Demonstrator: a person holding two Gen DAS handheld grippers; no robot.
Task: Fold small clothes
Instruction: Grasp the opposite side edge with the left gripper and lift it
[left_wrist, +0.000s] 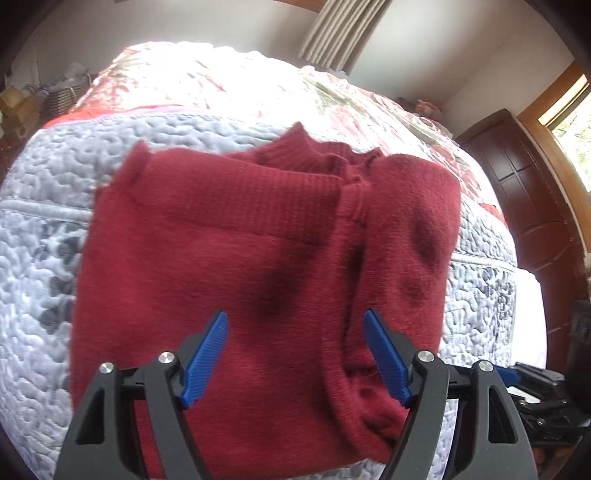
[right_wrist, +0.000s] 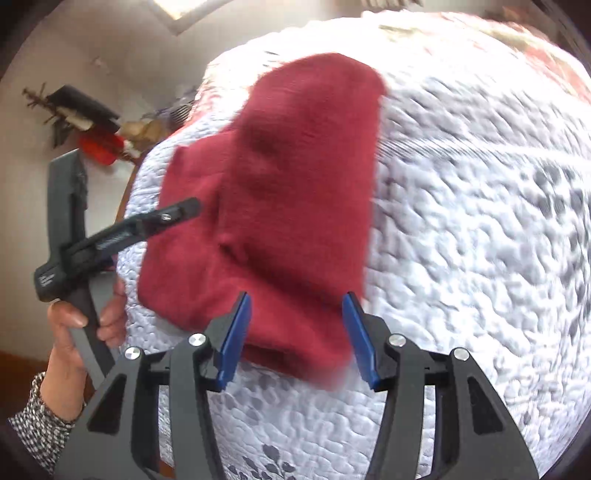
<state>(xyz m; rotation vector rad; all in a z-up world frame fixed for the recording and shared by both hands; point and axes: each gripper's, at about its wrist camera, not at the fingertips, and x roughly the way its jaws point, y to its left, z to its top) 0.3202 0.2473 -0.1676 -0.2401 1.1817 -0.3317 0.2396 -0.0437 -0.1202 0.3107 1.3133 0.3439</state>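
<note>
Red knit sweater (left_wrist: 236, 258) lies partly folded on the quilted white-grey bedspread (left_wrist: 33, 280), roughly mid-bed, ribbed collar (left_wrist: 310, 155) pointing away from the left wrist camera. One sleeve/side panel is folded over the body along the right edge in the left view, forming a thick rounded ridge with a few dark shadowed dimples. Left gripper (left_wrist: 295, 354): jaws spread wide, blue pads (left_wrist: 207, 354) apart, nothing between them; hovers over the near hem of the sweater, can't tell if the tips touch the fabric. Right gripper (right_wrist: 297, 339): also wide open, blue pads (right_wrist: 236, 339) straddling the near end of the folded sweater (right_wrist: 280, 206), nothing clamped; contact not determinable, view is motion-blurred. In the right wrist view the left gripper body shows at the left side, held by a hand (right_wrist: 77, 332) with a black-and-white patterned sleeve (right_wrist: 37, 424), its black finger reaching over the sweater's left edge. A floral cover (left_wrist: 229, 77) lies beyond the quilt at the far end of the bed. Curtain (left_wrist: 343, 33) and dark wooden door (left_wrist: 524, 192) in the background, clutter (right_wrist: 99, 125) against the wall at the bed's side.
</note>
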